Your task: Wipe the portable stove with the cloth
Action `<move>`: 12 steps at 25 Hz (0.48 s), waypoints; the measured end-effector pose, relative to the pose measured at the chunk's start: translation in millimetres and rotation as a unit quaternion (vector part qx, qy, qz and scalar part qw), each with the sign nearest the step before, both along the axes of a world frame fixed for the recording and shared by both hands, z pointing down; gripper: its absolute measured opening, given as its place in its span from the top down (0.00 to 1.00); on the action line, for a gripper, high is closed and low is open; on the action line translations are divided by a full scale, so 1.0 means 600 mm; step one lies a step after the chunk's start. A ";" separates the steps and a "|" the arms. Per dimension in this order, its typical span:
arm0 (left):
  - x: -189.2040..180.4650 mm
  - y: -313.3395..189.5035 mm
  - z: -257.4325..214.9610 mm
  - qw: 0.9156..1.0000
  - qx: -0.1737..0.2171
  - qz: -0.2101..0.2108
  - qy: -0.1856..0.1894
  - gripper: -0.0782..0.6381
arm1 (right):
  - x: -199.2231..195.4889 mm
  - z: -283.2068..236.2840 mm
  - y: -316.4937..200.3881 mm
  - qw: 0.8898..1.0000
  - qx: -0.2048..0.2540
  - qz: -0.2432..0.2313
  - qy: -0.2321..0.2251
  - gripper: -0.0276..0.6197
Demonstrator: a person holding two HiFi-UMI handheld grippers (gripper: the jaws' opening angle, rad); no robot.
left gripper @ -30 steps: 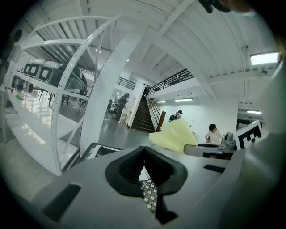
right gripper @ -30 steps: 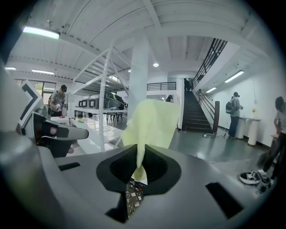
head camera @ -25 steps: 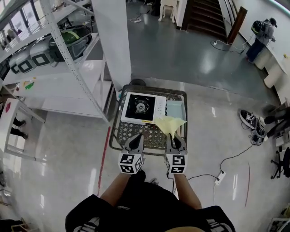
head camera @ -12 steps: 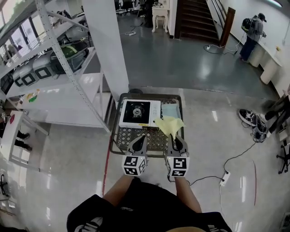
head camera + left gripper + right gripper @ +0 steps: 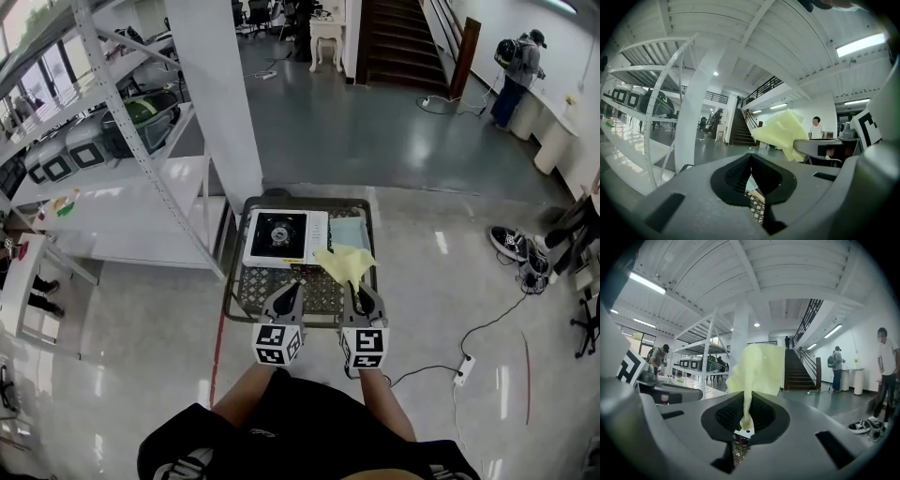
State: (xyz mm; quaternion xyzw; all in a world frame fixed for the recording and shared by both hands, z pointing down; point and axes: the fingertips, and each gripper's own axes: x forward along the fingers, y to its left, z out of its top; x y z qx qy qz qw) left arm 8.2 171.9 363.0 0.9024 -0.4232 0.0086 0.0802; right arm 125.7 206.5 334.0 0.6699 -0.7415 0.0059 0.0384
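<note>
Yellow cloth, just one, is pinched in your right gripper at frame centre, over the mesh cart. One stove sits on the cart's upper left. Your left gripper is clenched, holding nothing.

Bare mesh tabletop free in front of the portable stove, stove top open from above, yellow cloth over its near right corner, pale blue tray just beside it, white pillar behind
</note>
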 end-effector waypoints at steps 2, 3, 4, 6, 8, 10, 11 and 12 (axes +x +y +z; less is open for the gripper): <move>0.004 0.002 0.003 1.000 -0.001 0.000 0.001 0.87 | 0.003 0.002 0.001 1.000 -0.001 -0.002 0.002 0.92; 0.005 0.003 0.004 1.000 -0.002 0.001 0.001 0.87 | 0.004 0.002 0.001 1.000 -0.001 -0.002 0.003 0.92; 0.007 0.003 0.005 1.000 -0.003 0.001 0.000 0.87 | 0.005 0.002 0.000 1.000 -0.001 -0.003 0.003 0.92; 0.010 0.004 0.006 1.000 -0.005 0.002 0.000 0.87 | 0.007 0.001 -0.001 1.000 -0.002 -0.003 0.004 0.92; 0.012 0.002 0.006 1.000 -0.006 0.003 0.001 0.87 | 0.008 -0.001 -0.004 1.000 -0.003 -0.004 0.007 0.92; 0.014 0.001 0.007 1.000 -0.006 0.004 0.001 0.87 | 0.008 -0.001 -0.006 1.000 -0.002 -0.003 0.007 0.92; 0.014 0.000 0.008 1.000 -0.006 0.004 0.001 0.87 | 0.008 0.000 -0.007 1.000 -0.002 -0.002 0.007 0.92; 0.015 0.000 0.009 1.000 -0.006 0.004 0.002 0.87 | 0.008 0.001 -0.006 1.000 -0.002 -0.002 0.008 0.92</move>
